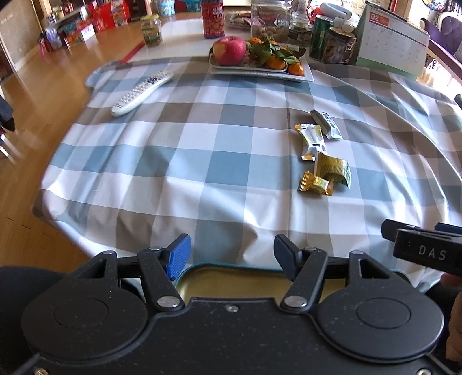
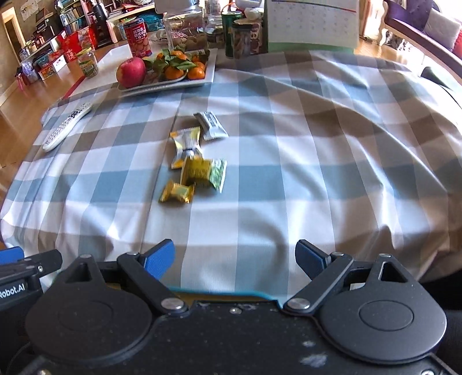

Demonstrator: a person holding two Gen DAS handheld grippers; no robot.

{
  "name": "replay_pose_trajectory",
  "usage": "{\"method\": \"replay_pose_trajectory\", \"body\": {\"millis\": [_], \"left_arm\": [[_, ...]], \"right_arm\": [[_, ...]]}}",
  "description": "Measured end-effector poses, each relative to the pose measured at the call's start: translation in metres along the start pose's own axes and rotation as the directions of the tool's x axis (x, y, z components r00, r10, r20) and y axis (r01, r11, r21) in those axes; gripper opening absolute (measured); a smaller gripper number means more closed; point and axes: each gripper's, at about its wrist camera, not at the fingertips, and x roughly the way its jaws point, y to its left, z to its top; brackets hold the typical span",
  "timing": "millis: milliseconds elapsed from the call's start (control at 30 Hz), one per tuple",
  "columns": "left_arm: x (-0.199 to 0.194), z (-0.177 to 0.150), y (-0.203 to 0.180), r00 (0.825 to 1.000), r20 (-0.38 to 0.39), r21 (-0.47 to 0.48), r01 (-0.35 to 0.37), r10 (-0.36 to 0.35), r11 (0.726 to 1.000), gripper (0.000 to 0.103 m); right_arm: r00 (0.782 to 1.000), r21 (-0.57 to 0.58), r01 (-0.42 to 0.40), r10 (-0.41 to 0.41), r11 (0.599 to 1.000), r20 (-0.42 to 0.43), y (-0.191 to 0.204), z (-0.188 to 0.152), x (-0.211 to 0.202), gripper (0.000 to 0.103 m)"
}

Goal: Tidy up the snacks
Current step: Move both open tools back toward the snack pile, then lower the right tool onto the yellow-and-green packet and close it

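Snacks waiting on the checked cloth

Our left gripper and right gripper gape wide, holding nothing. The four wrapped snacks lie at 11 o'clock, light and crinkly; we'd pinch one's middle.

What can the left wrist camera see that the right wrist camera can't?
Only the left wrist view shows the calendar's printed front, marked 02, and the open inside of the tin below the left gripper.

Only the right wrist view shows the right gripper, open and empty, plus a sofa.

Both show the four snack packets, the remote, the fruit plate and the checked tablecloth.
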Motion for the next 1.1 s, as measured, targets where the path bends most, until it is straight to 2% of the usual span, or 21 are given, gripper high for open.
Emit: {"method": "replay_pose_trajectory", "body": {"millis": [167,300,533,700,867,1100], "left_arm": [[0.019,0.019,0.002,0.997,-0.074,-0.033,0.028,-0.03,0.999,0.067],[0.031,0.033,0.001,0.996,-0.094,-0.021,0.009,-0.011,1.0,0.067],[0.052,0.067,0.004,0.99,-0.137,-0.045,0.029,-0.035,0.999,0.063],[0.067,0.091,0.0,0.992,-0.127,-0.016,0.012,-0.014,1.0,0.063],[0.084,0.107,-0.004,0.99,-0.143,0.0,0.004,-0.004,1.0,0.063],[0.1,0.111,-0.004,0.978,-0.197,-0.014,0.06,-0.062,0.998,0.063]], "right_arm": [[0.996,0.003,-0.03,0.03,1.0,-0.083,0.002,0.019,0.02,0.095],[0.99,0.028,-0.05,0.053,0.998,-0.134,0.004,0.03,0.036,0.095],[0.991,0.01,-0.04,0.041,0.999,-0.13,0.009,0.056,0.057,0.095],[0.995,0.086,-0.015,0.024,0.996,-0.101,-0.001,0.081,0.07,0.095],[0.995,0.131,-0.045,0.056,0.99,-0.087,-0.003,0.101,0.085,0.095],[0.987,0.132,-0.051,0.07,0.99,-0.147,0.012,0.116,0.108,0.091]]}}
